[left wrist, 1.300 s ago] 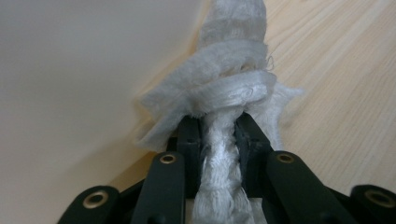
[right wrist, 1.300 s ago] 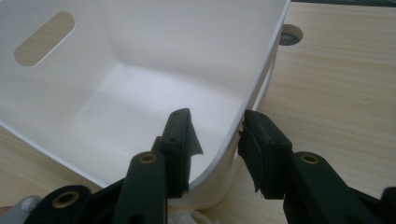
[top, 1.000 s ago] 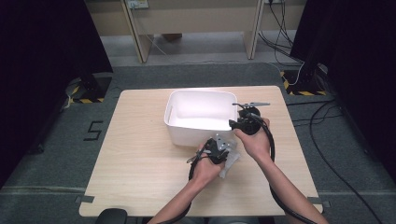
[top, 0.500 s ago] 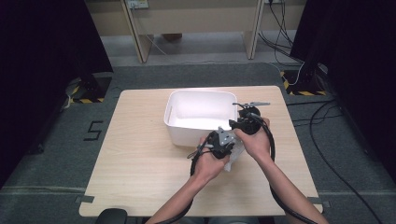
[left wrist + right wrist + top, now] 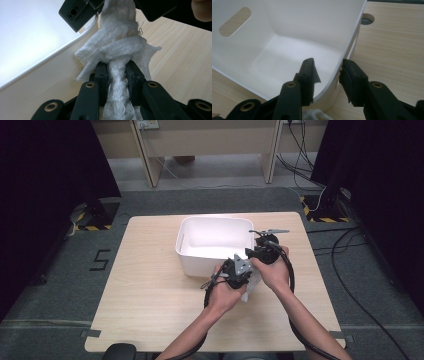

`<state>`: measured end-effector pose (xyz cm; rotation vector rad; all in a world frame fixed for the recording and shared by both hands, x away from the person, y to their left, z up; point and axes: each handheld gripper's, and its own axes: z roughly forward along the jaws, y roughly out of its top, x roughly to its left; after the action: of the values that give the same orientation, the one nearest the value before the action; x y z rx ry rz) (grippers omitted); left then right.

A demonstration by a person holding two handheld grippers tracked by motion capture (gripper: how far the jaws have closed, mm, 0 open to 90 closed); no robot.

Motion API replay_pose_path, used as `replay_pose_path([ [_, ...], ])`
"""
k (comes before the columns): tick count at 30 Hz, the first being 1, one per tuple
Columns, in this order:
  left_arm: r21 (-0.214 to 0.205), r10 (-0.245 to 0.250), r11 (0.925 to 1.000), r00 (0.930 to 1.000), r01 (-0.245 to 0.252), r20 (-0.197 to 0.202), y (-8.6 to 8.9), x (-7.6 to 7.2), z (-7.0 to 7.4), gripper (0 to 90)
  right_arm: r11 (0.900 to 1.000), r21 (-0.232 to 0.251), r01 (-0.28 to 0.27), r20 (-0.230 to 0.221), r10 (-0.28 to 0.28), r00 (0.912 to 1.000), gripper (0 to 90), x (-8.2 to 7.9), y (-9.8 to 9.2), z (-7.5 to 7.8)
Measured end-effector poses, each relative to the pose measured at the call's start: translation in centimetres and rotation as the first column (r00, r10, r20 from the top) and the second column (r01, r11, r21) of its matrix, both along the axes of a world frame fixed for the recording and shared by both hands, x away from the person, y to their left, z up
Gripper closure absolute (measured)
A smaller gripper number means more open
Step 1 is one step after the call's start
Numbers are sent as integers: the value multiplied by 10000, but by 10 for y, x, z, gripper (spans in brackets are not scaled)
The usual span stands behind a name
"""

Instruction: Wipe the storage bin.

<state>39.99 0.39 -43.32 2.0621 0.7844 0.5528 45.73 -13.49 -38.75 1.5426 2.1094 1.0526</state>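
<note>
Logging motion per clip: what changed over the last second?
The left gripper, shut on the white cloth, rose off the table towards the right gripper, lifting the cloth beside the white tub. The right gripper stayed at the tub's corner, a jaw either side of the wall. Tub unmoved.

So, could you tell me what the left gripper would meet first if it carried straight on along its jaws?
Probably the right gripper, just past the white cloth that the left gripper already clamps; the white bin sits just beside that line. Depth is hard to judge.
</note>
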Motion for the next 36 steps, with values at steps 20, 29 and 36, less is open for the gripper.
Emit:
replay_pose_path([
  [20, 850, 55, 9964, 9981, -3, -612, -15, 8, -45, 748, 10000, 13, 8, -26, -8, 10000, 632, -1, 0, 0],
  [29, 1091, 71, 9940, 9968, 16, -798, -21, 13, -57, 748, 10000, 19, 0, -38, 0, 10000, 632, -1, 0, 0],
  [36, 962, 67, 9954, 9974, 2, -716, -24, 15, -57, 749, 10000, 23, -18, -50, 18, 10000, 633, -1, 0, 0],
])
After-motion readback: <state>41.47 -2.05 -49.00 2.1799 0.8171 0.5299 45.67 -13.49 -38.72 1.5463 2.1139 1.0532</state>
